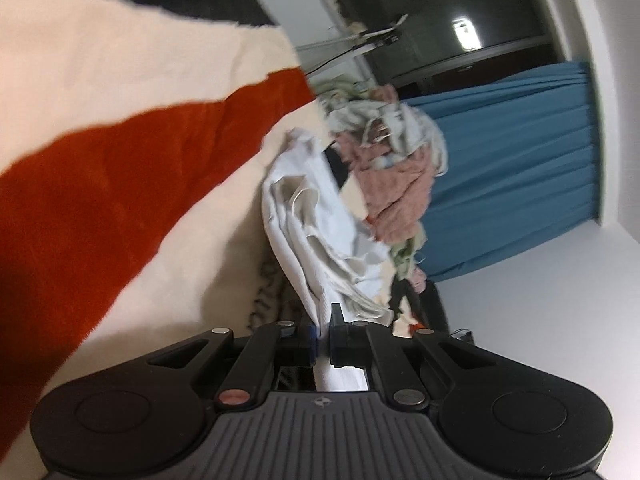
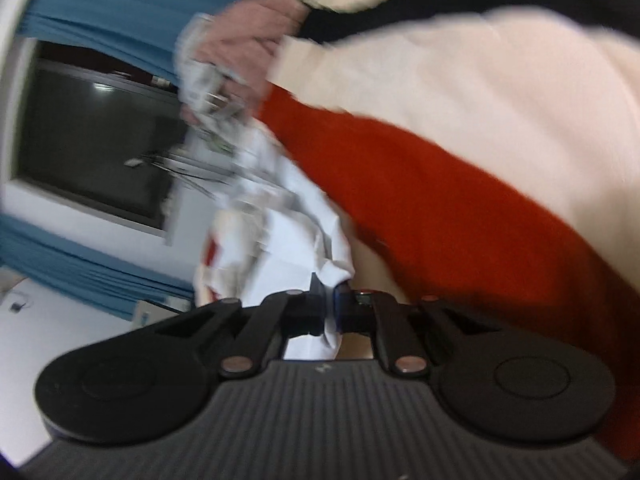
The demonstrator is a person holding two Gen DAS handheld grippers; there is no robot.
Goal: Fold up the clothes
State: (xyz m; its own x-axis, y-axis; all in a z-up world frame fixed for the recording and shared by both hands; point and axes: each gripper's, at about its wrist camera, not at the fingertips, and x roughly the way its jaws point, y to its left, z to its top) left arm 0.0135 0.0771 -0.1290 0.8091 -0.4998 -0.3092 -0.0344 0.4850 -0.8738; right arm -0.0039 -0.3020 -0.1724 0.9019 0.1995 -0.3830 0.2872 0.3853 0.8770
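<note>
- Nearest, left wrist view: the left gripper (image 1: 324, 330) has its jaws pressed together on a fold of the white garment (image 1: 304, 216); the cloth passes between the pads and rises ahead of them in a bunched, twisted strip.
- Nearest, right wrist view: the right gripper (image 2: 329, 306) likewise pinches a fold of the same white garment (image 2: 296, 236); the picture is blurred, so how deep the fold sits between the pads cannot be told.
- Middle ground: the garment hangs beside a striped blanket (image 1: 120, 152) of cream, red and black bands; whether the two touch cannot be told.
- Further off: a pile of clothes (image 1: 384, 148), pink and pale, lies behind the garment; it awaits folding.
- Farthest: a blue curtain (image 1: 508, 160) and a dark window (image 1: 440, 12).
- Risk, as a judgement: both grips appear to hold thin edges of a bunched cloth; a shallow pinch could slip as the garment is spread; hidden layers caught together would give a crooked fold; the trailing end could snag the pile.
</note>
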